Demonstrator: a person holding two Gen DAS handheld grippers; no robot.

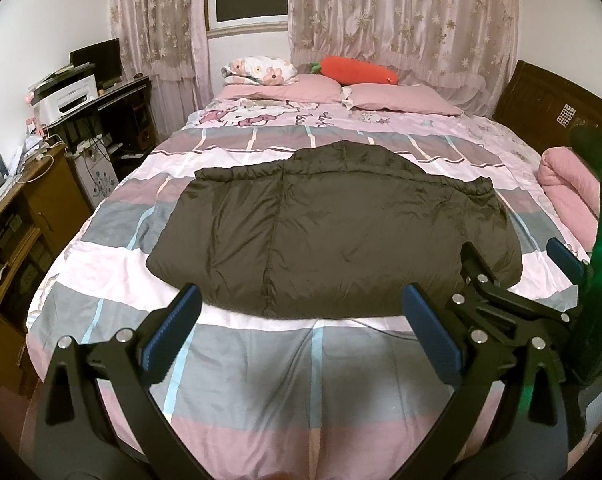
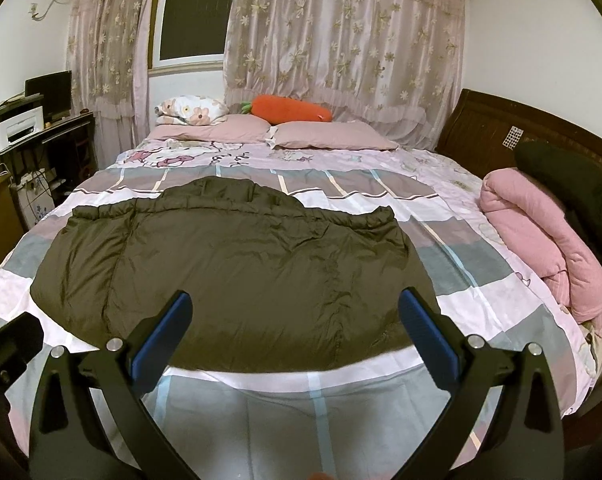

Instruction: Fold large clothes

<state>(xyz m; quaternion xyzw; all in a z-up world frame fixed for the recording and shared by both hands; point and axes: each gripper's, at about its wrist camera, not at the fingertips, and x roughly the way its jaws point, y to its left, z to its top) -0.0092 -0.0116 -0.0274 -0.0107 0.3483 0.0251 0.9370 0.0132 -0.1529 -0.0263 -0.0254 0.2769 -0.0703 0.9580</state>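
A dark olive puffer jacket (image 1: 333,232) lies flat on the bed, folded into a wide block with its hood at the far side; it also shows in the right wrist view (image 2: 237,276). My left gripper (image 1: 301,320) is open and empty, held above the bed just short of the jacket's near edge. My right gripper (image 2: 295,328) is open and empty, over the jacket's near right edge. The right gripper also shows at the right of the left wrist view (image 1: 489,280).
The bed (image 1: 261,380) has a pink and grey checked cover. Pink pillows (image 1: 397,98) and an orange carrot plush (image 1: 357,70) lie at the far end. A rolled pink blanket (image 2: 541,240) lies at the right. A desk with a printer (image 1: 69,98) stands left.
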